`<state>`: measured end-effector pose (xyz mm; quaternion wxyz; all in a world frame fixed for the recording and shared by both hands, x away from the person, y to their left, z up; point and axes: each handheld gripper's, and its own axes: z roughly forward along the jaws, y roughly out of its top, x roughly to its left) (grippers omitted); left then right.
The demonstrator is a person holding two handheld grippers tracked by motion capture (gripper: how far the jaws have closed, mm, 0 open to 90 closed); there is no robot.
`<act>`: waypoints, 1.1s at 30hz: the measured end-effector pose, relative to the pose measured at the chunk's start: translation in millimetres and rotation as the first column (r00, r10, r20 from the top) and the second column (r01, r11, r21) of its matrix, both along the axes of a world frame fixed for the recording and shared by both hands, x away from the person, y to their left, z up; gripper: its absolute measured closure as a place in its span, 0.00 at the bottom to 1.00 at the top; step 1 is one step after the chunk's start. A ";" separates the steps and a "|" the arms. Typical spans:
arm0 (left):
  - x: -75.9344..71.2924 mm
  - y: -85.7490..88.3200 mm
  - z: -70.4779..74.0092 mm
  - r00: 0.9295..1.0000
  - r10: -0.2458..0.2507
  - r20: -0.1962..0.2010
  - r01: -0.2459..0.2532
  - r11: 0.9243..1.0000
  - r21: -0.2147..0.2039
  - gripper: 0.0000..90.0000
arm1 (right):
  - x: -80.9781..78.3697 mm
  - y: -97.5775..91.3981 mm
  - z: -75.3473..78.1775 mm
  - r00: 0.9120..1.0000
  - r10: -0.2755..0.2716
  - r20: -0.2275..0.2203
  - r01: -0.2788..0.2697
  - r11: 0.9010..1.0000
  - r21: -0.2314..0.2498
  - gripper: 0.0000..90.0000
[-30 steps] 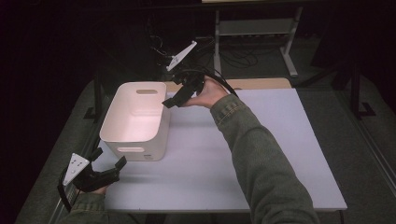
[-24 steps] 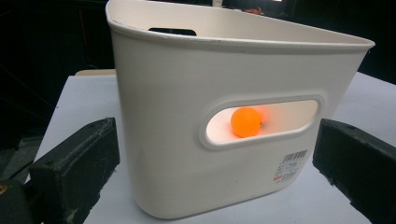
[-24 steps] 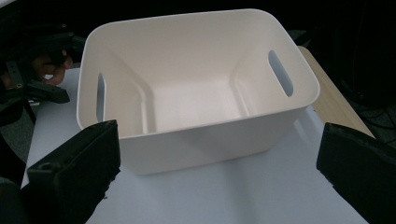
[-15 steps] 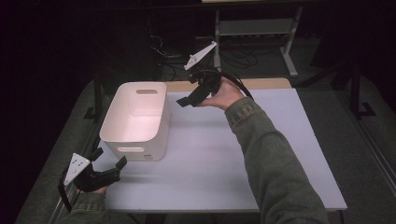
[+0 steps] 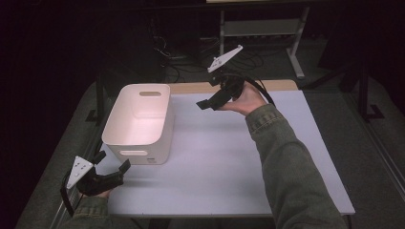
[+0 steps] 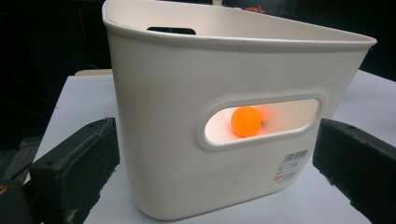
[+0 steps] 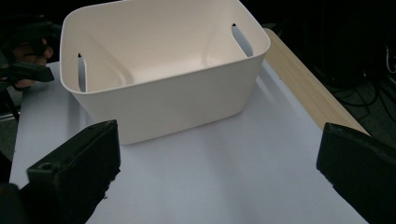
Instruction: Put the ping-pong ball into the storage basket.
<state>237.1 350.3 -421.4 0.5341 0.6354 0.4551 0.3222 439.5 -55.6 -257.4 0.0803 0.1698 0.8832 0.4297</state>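
Observation:
A white plastic bin (image 5: pixel 138 152) with slotted handles stands on the left part of the table. Through its near handle slot, the left gripper view shows an orange ball (image 6: pixel 246 121) lying inside the bin (image 6: pixel 159 116). My left gripper (image 5: pixel 114 160) rests low at the table's front left corner, open, with its jaws spread wider than the bin's near end (image 6: pixel 212 163). My right gripper (image 5: pixel 213 95) is held in the air to the right of the bin near the back edge, open and empty (image 7: pixel 219 158), looking down at the bin (image 7: pixel 177 107).
The white table (image 5: pixel 215 157) has a wooden strip (image 5: pixel 191 87) along its back edge. A metal shelf frame (image 5: pixel 258 28) and floor cables lie behind it. The left gripper (image 7: pixel 23 70) shows at the far left of the right gripper view.
My right gripper has moved right and slightly up, away from the bin's far rim. The left gripper and the bin have stayed put.

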 end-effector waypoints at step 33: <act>-2.7 -0.4 -0.7 1.000 0.008 0.003 -0.008 1.000 0.005 0.00 | -19.6 -65.6 -24.6 0.996 -0.090 -0.023 0.091 0.996 0.004 0.00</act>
